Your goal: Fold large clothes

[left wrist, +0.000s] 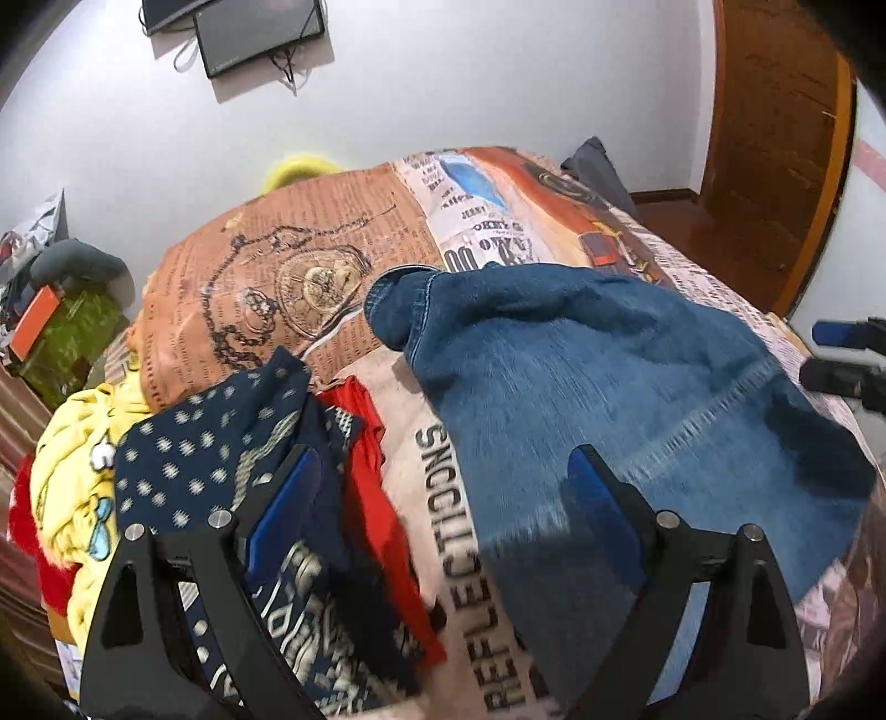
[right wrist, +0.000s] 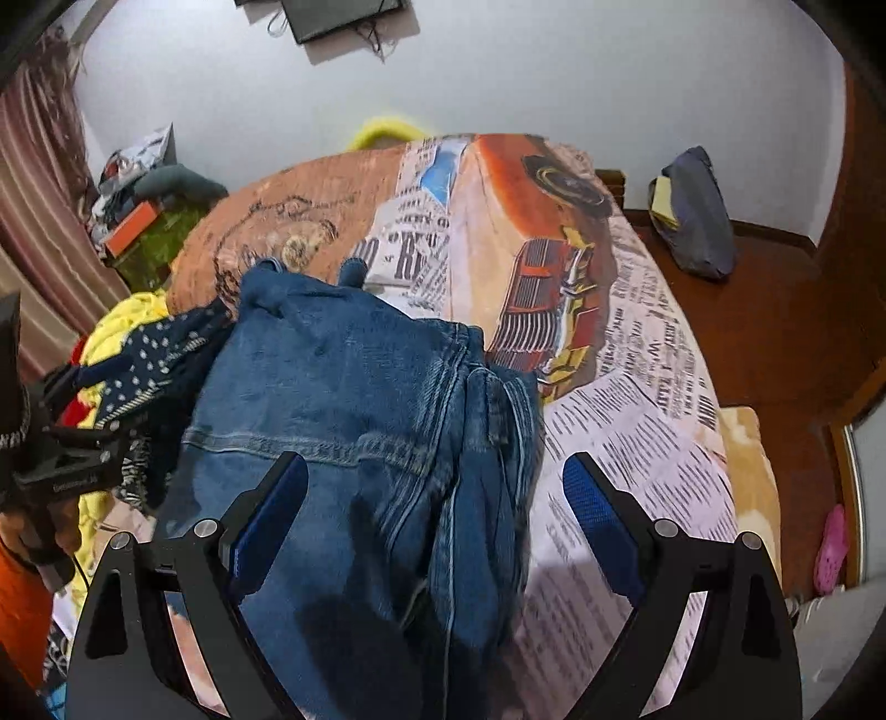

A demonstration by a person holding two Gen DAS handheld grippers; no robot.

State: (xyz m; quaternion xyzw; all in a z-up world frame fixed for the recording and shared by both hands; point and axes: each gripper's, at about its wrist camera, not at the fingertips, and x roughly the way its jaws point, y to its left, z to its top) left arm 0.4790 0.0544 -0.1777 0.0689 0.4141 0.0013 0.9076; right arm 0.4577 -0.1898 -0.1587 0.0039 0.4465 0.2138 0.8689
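The denim garment [right wrist: 354, 410] lies on the bed [right wrist: 637, 443], on a bedspread printed with newsprint text, a red vintage car and a pocket watch. In the right wrist view the denim lies bunched, with a stitched seam running across it and folded layers stacked along its right edge, beside the car print. The right tool [right wrist: 434, 509] hangs above this denim with its jaws spread wide; the blue pads [right wrist: 601, 515] stand apart and grip nothing, the left pad over the denim and the right pad over the newsprint cloth. In the left wrist view the left tool [left wrist: 443, 509] is likewise spread, with nothing pinched between its blue pads [left wrist: 285, 509]. Its right pad stands over the edge of the denim, and its left pad stands over a heap of other clothes: a navy dotted garment [left wrist: 210, 443], a red garment [left wrist: 382, 498] and a yellow printed garment [left wrist: 72, 476]. This heap lies just beside the denim on its left side. A pale panel of the bedspread with large block lettering shows between the heap and the denim. The left wrist view is blurred, so whether either pad touches the cloth below cannot be told. A dark screen [left wrist: 260, 33] hangs on the white wall beyond the bed. A wooden door [left wrist: 775, 138] stands at the right, and a dark grey bag [right wrist: 698, 216] rests on the wooden floor beside the bed.
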